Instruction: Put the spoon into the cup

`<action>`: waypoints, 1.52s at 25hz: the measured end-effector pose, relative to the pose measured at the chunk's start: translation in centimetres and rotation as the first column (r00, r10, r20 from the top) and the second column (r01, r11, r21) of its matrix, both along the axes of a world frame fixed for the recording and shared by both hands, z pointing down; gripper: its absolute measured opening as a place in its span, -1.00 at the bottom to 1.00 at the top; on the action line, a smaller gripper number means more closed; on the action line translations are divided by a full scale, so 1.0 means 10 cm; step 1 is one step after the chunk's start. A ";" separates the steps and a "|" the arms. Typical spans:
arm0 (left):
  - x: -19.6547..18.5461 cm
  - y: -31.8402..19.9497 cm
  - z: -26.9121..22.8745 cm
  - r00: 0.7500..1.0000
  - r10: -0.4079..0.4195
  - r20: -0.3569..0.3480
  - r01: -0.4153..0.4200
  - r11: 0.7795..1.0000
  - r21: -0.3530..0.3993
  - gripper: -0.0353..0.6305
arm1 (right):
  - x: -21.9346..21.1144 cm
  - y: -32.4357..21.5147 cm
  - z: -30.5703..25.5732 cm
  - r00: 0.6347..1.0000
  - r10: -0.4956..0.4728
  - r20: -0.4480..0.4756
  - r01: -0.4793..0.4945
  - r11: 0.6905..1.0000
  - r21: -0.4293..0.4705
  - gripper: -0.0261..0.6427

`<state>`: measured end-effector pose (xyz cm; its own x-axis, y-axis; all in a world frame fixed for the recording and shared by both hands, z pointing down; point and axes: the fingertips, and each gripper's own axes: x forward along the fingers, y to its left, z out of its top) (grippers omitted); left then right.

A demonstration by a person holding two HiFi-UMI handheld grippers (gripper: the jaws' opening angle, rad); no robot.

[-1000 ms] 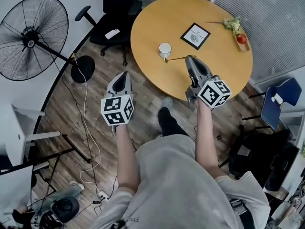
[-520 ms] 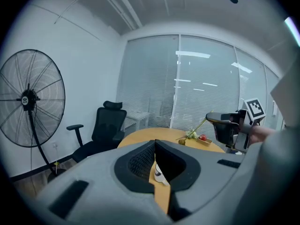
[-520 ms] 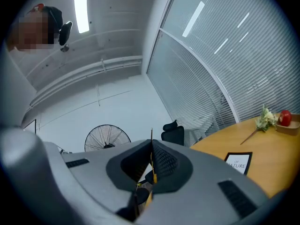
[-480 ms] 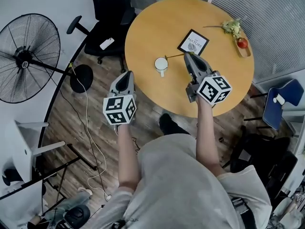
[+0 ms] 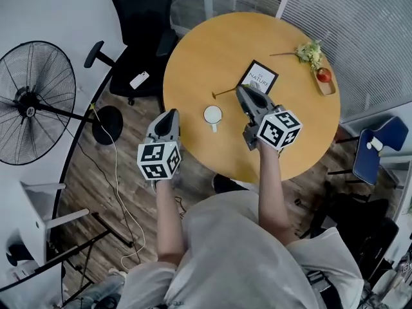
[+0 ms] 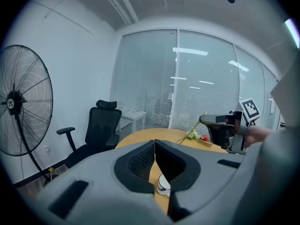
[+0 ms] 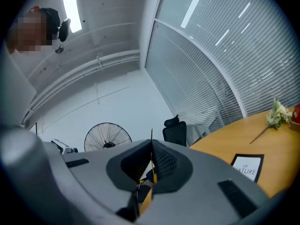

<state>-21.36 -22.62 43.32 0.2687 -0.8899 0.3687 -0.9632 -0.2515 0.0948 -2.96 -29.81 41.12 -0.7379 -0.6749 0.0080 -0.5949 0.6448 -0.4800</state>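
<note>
Gold thin spoon (image 5: 225, 93), pinched by the right gripper (image 5: 239, 91), could tip the small white cup (image 5: 212, 114) if swung low; left gripper (image 5: 169, 113) closed, empty.

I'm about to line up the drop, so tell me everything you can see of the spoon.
The spoon is thin, gold-coloured and metal-looking, with a slightly wider tip at its free end. The right gripper is shut on its other end; the right gripper view shows it as a fine line pinched between the jaws. It sticks out towards the person's left over the round wooden table, on the far side of the white cup, not in it and not touching it.
</note>
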 end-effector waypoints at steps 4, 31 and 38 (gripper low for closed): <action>0.06 -0.24 0.06 1.000 0.022 0.003 -0.022 1.000 -0.003 -0.87 | -0.05 -0.17 0.10 0.999 -0.039 -0.023 0.038 0.999 -0.026 -0.92; 0.25 -0.84 0.50 0.997 0.076 -0.015 -0.077 0.996 -0.055 -0.87 | -0.24 -0.42 0.54 0.975 -0.221 -0.014 0.217 0.967 -0.131 -0.92; 0.42 -0.86 0.59 0.994 0.112 -0.002 -0.112 0.991 -0.071 -0.87 | -0.20 -0.28 0.75 0.965 -0.261 -0.011 0.254 0.949 -0.185 -0.91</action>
<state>-17.20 -31.17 49.21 0.3646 -0.8259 0.4301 -0.9295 -0.3506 0.1148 -4.96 -32.61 48.66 -0.8835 -0.4469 0.1407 -0.4385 0.6830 -0.5841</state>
